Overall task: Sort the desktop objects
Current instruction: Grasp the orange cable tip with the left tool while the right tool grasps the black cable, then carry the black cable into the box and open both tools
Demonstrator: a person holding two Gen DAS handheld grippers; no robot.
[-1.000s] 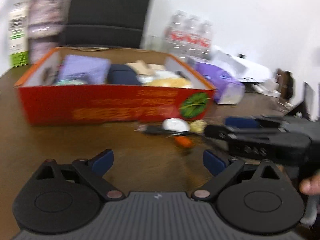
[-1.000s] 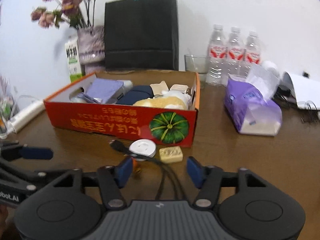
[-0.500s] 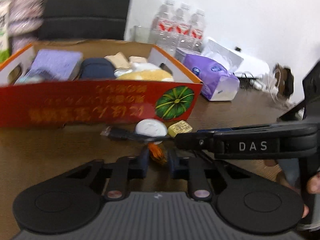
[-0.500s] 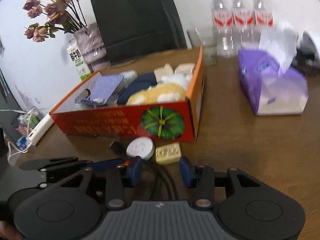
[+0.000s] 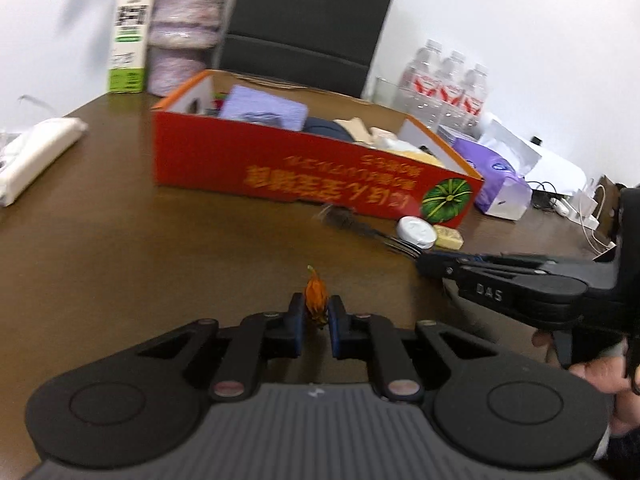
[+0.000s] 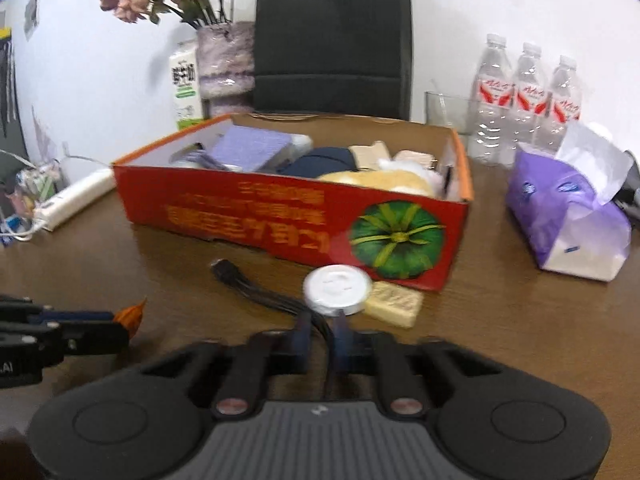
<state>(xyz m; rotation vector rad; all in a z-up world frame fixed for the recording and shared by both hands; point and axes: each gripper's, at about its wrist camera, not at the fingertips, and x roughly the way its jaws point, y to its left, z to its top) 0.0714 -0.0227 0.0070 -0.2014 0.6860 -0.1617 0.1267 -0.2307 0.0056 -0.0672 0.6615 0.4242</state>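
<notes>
Brown table, red pumpkin-print box, "DAS" on right gripper

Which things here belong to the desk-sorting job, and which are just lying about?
Part of the job:
- small orange wrapped piece, held in the left gripper
- black cable bundle, held in the right gripper
- round white plastic lid
- pale yellow rectangular block
- red cardboard box

Lying about:
- purple tissue pack
- three clear water bottles
- white-and-green milk carton
</notes>
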